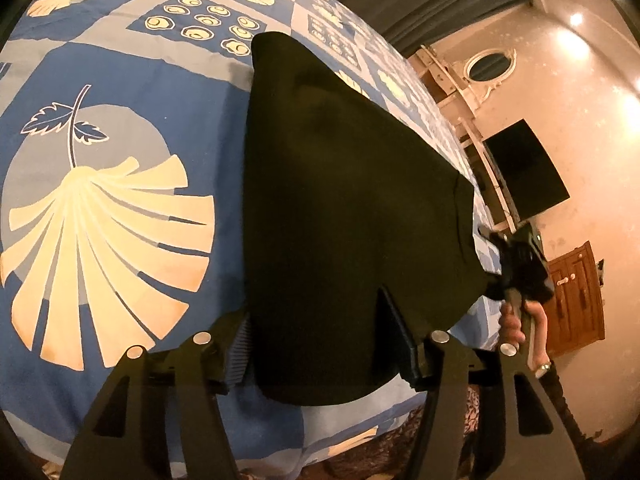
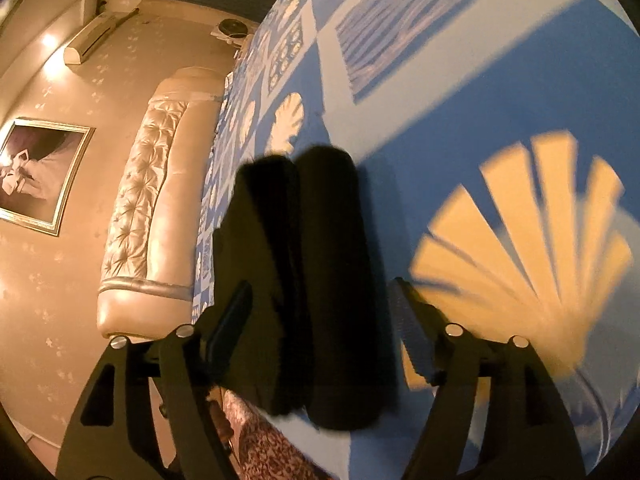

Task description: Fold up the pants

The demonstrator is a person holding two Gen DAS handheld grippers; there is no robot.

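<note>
Blue leaf-print bedding [image 1: 120,80] covers the bed, with a padded headboard [image 2: 152,184] and pale walls behind. On it lie the black pants [image 1: 340,200], folded into a compact dark bundle.

Left gripper [image 1: 320,344]: its jaws stand partly open astride the near edge of the pants, cloth between them. One pad lies close against the fabric, but I cannot tell whether either one presses. If this hand pulls back with a pad snagged on a layer, the top fold could drag open.

Right gripper [image 2: 320,324]: its jaws stand wide, the pants between them in a thick folded stack, both pads clear of the cloth. The left wrist view shows this gripper at the bundle's far corner, held by a hand [image 1: 516,324]. The right view is blurred, which suggests quick movement; a fast retreat could brush the stack and skew it, or nudge it toward the bed edge just below the jaws.
</note>
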